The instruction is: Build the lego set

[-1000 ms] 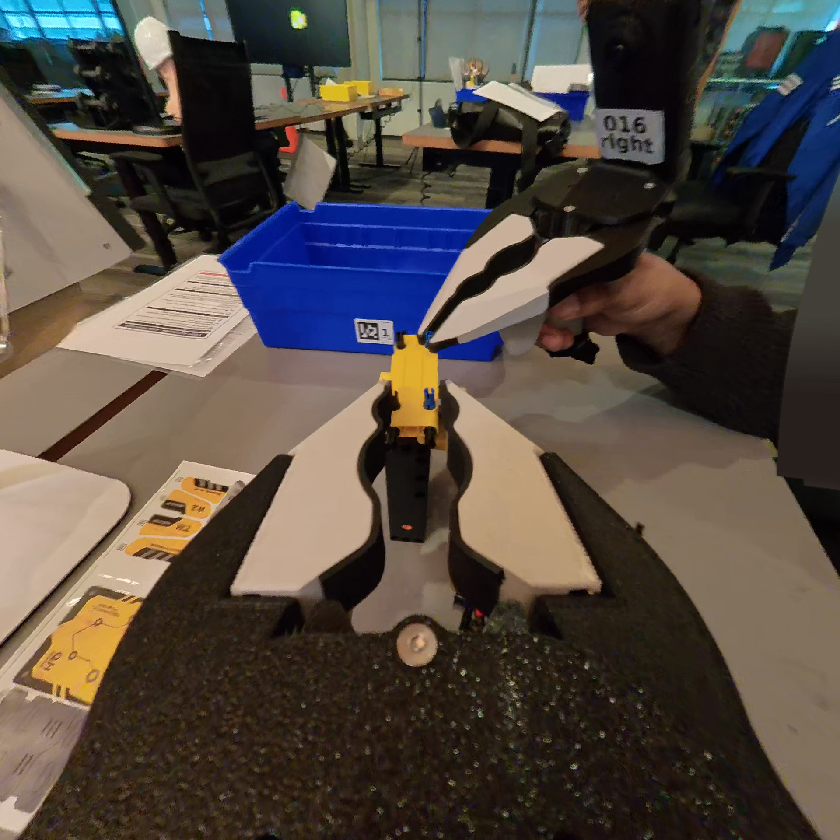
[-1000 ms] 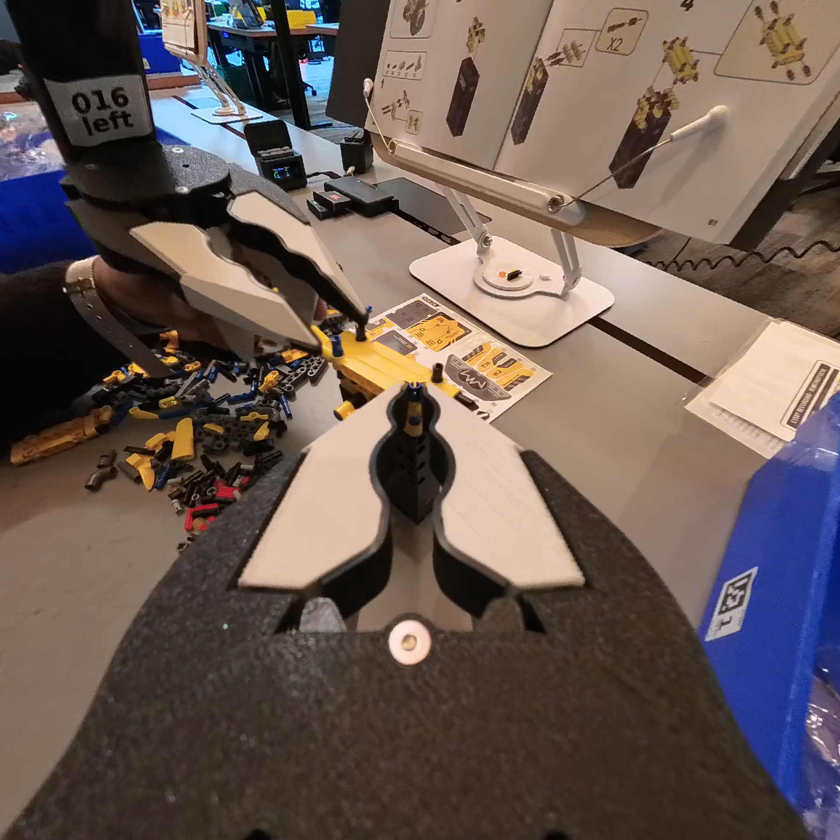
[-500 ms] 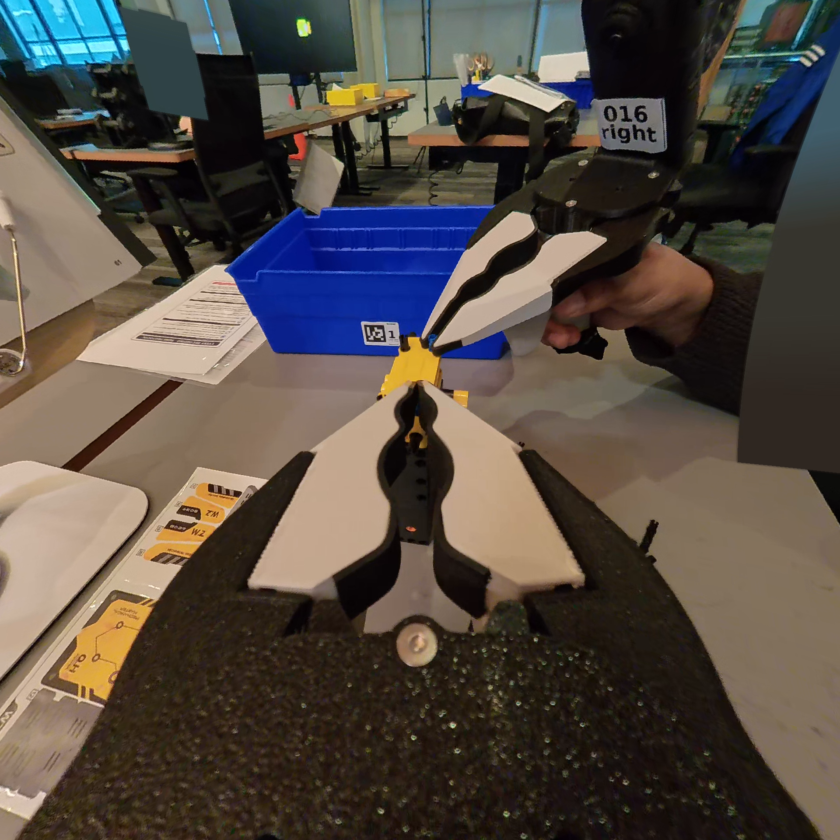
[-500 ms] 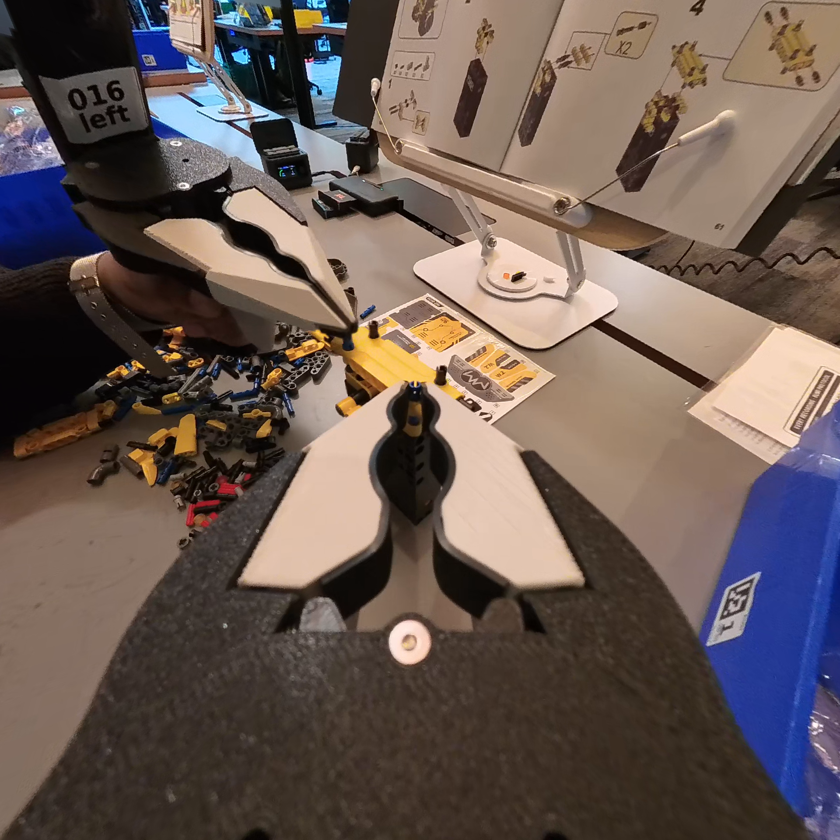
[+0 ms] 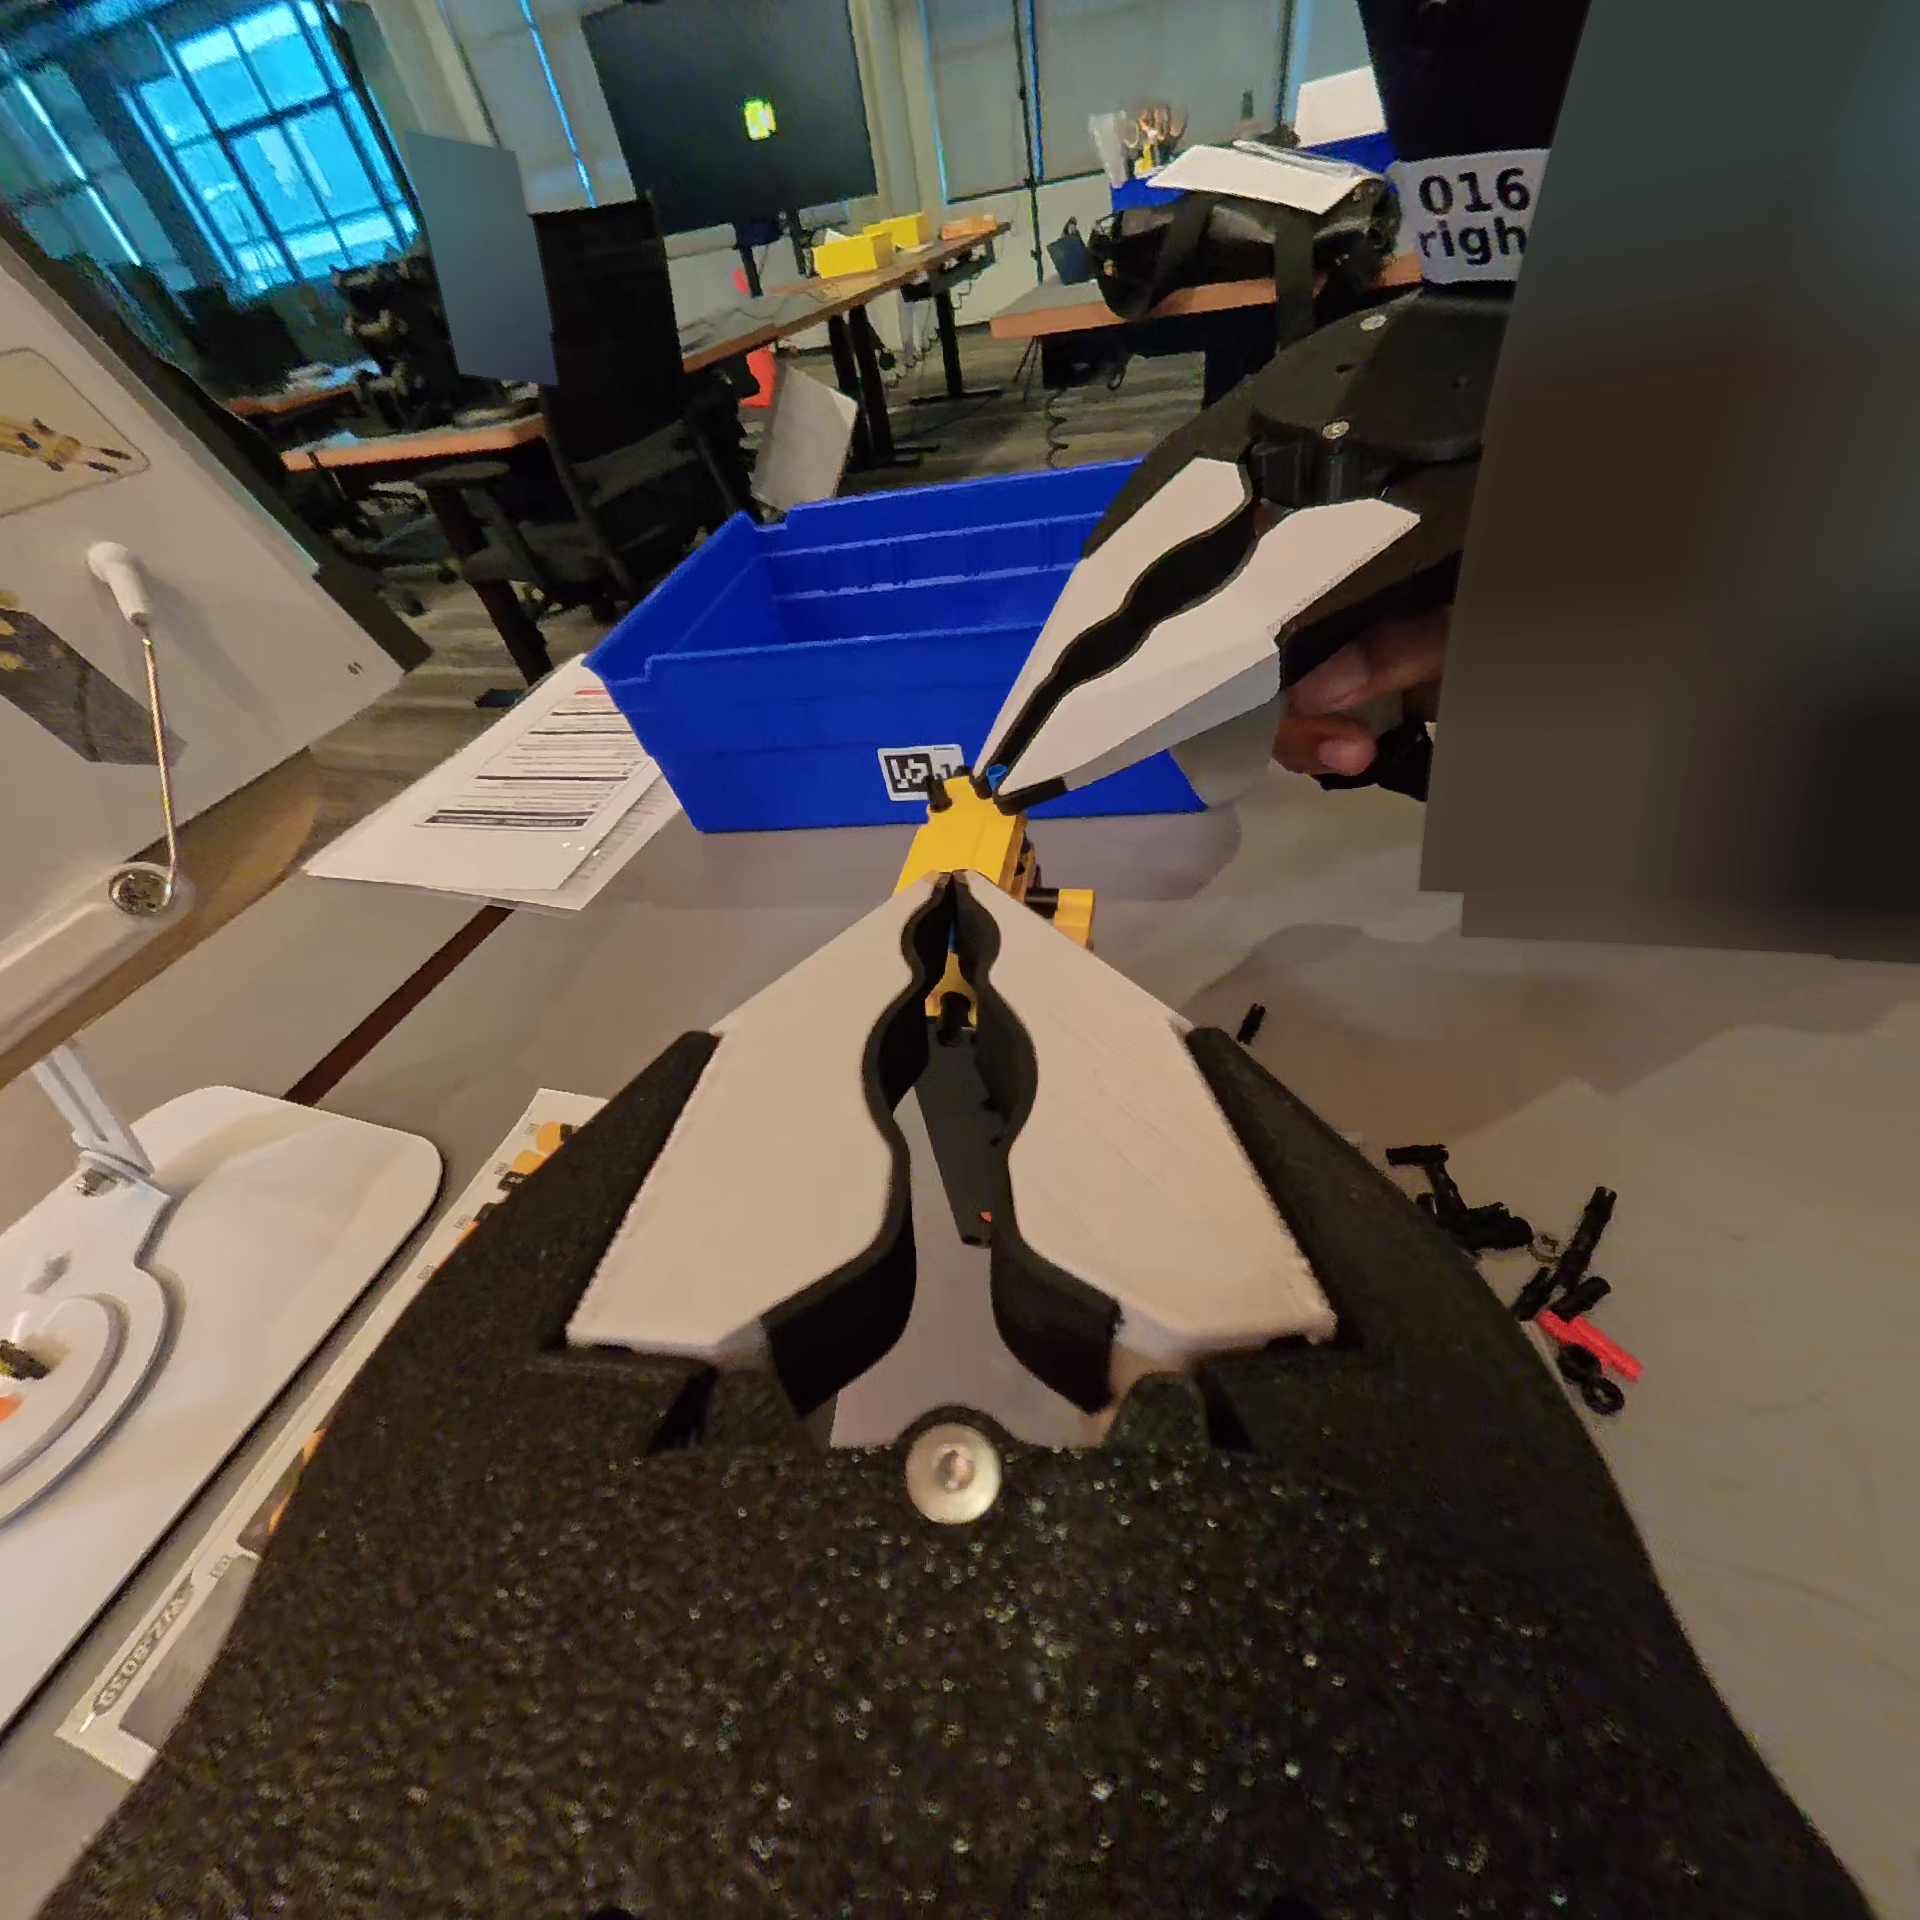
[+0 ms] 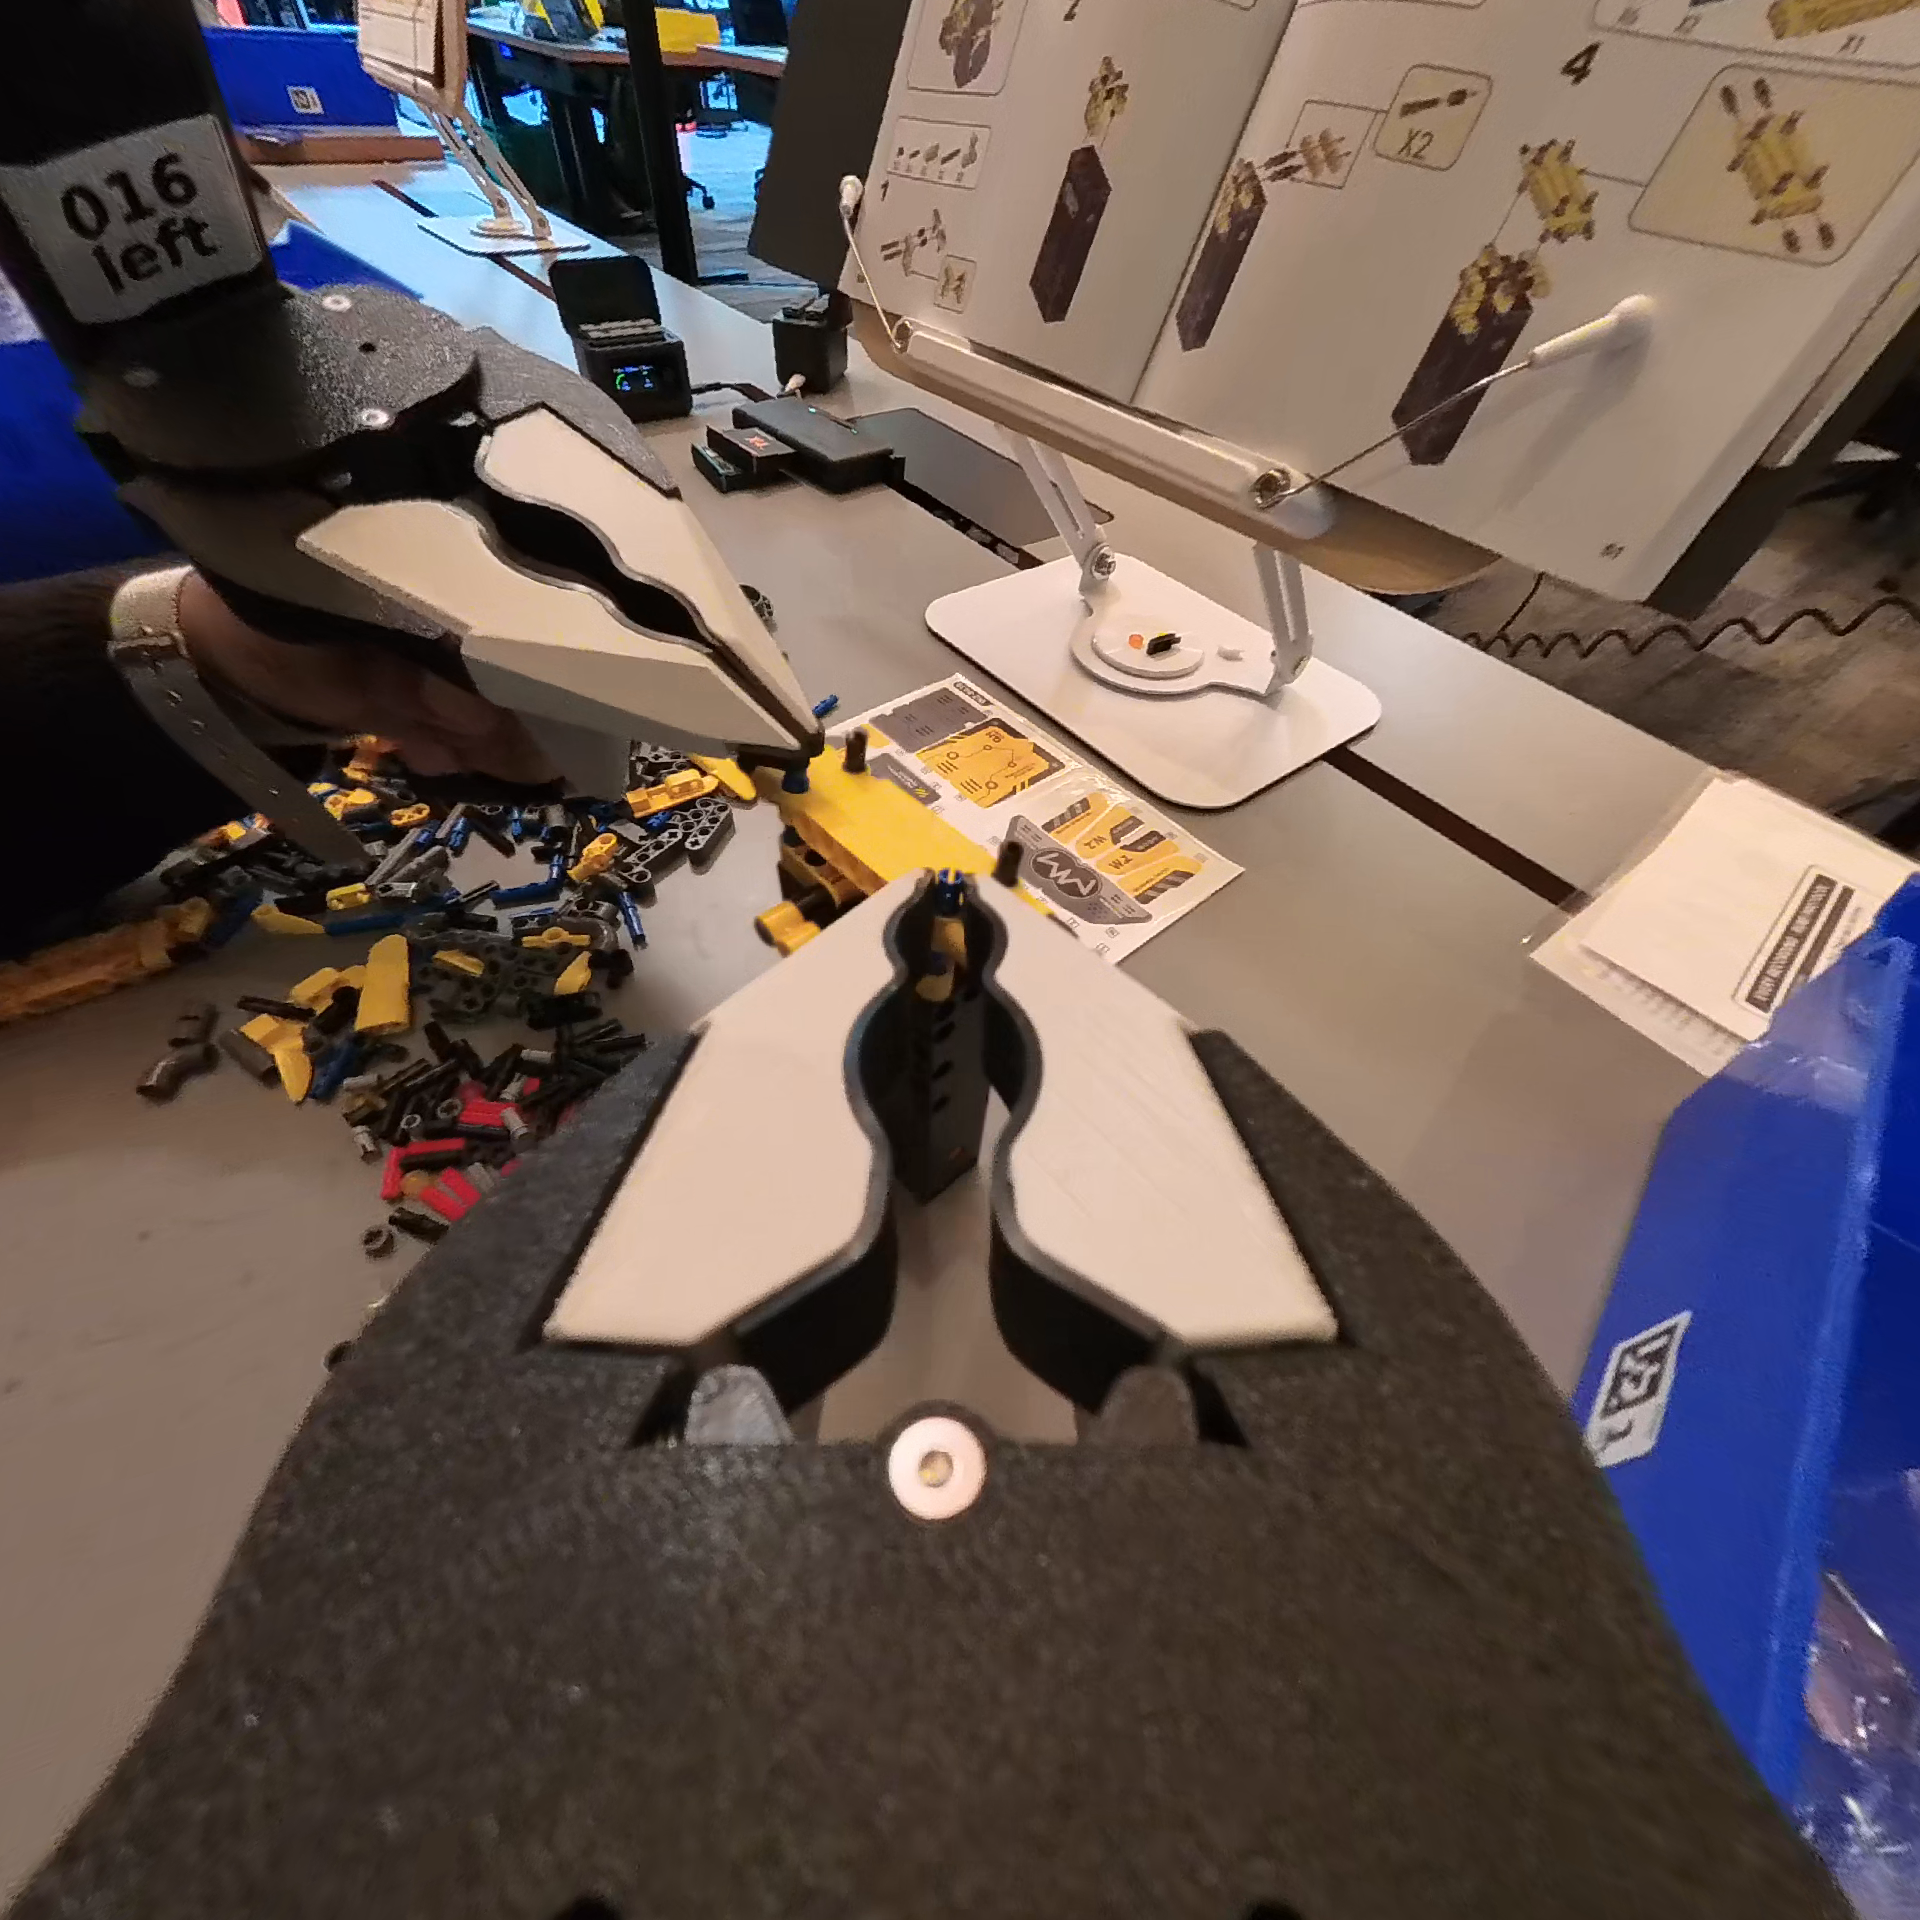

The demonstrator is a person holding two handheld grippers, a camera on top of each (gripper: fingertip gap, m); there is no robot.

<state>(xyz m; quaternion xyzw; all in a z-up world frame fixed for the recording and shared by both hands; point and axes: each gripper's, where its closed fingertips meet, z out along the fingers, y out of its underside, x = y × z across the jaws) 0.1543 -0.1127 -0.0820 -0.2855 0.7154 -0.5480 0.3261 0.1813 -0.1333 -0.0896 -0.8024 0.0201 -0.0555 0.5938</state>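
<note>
A yellow brick assembly [image 6: 883, 821] on a black block [image 6: 935, 1070] is held between both grippers above the grey table. My left gripper [image 5: 951, 883] is shut on a blue pin at one end of the yellow part; it shows in the right wrist view [image 6: 805, 743] at the upper left. My right gripper [image 6: 945, 883] is shut on a blue pin at the other end; it shows in the left wrist view [image 5: 987, 795], coming down from the upper right. The yellow part [image 5: 966, 831] and the black block [image 5: 961, 1143] show between my left fingers.
A pile of loose yellow, black, blue and red pieces [image 6: 436, 935] lies left. A sticker sheet [image 6: 1091, 831] lies behind the assembly. An instruction booklet [image 6: 1351, 208] rests on a white stand [image 6: 1195, 675]. A blue bin [image 5: 831, 675] and a paper sheet [image 5: 520, 790] sit beyond. Loose pins [image 5: 1538, 1268] lie right.
My left gripper's fingers have closed from partly open and now pinch the pin at the yellow part's end. The right gripper has kept its grip and barely moved.
</note>
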